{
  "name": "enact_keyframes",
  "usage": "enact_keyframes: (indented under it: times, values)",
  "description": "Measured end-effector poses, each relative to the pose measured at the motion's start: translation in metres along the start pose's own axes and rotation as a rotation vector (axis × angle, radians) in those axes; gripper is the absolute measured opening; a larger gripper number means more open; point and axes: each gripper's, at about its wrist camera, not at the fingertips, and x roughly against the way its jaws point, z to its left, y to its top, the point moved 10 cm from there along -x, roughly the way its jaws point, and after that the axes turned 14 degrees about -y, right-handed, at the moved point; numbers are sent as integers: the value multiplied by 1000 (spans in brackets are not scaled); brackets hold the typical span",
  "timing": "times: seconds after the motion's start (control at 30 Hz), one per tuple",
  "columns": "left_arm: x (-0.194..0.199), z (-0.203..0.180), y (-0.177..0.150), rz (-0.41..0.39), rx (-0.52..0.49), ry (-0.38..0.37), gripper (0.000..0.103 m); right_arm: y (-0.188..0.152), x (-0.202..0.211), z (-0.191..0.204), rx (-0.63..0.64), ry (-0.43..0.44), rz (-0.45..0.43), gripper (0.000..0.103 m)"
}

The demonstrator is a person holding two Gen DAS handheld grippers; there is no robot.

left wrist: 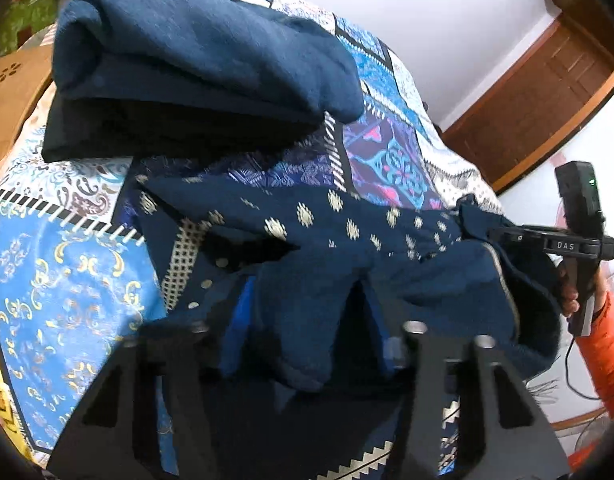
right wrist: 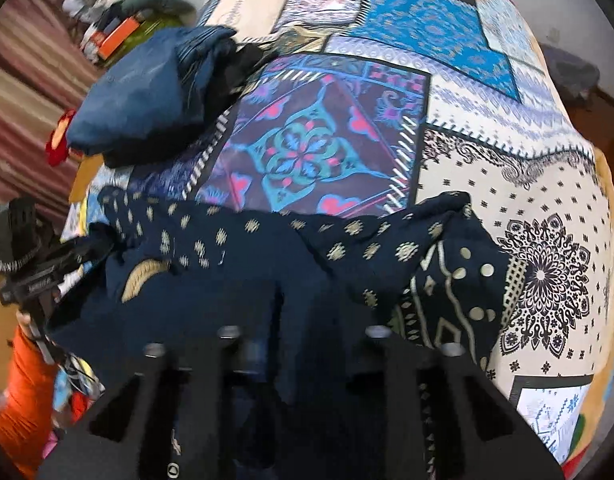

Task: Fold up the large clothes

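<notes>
Navy garment with the little gold motifs is bunched up at the near edge of the bed, lying across the patchwork bedspread. Left gripper has its fingers clamped on a thick fold of it, cloth bulging out between them. Right gripper has its fingers nearly together, pinching another fold of the same cloth; the fingertips themselves are buried in fabric. From the left wrist view you can see the other gripper off to the right, with a hand and an orange sleeve on it. The garment stretches between the two grips, printed border flopped out on one side. Further back on the bedspread sits a stack of folded dark blue clothes. Beyond that, a white wall and a wooden door.
</notes>
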Motion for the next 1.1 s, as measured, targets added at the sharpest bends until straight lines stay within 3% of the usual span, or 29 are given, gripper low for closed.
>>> enact_keyframes:
  times: [0.03,0.17,0.37,0.5,0.6,0.63,0.73,0.8,0.9,0.97,1.03,1.1]
  values:
    - [0,-1,-2,3,-12,10,29,-1,4,2,16,-18,-26,13]
    - [11,-7,3,-26,-67,88,11,6,27,2,41,-92,-127,10]
    - [63,-31,40,-188,-121,152,10,32,81,-7,11,-137,-321,8]
    - [105,-24,65,-344,-48,176,9,46,102,-39,-99,-162,-399,8]
    - [97,0,63,-320,34,184,11,43,95,-59,-146,-175,-371,9]
    - [92,6,61,-303,58,197,16,40,88,-62,-136,-189,-350,9]
    - [87,31,52,-285,115,325,18,30,73,-64,-94,-275,-302,15]
    - [86,38,47,-273,124,332,19,22,73,-69,-53,-374,-308,15]
    - [87,40,38,-246,140,319,21,16,83,-66,22,-442,-335,16]
    - [88,35,33,-230,110,346,22,12,91,-58,57,-437,-352,20]
    - [90,26,30,-212,64,372,28,9,100,-44,76,-390,-367,35]
    - [91,13,24,-196,15,375,32,7,104,-30,80,-347,-382,43]
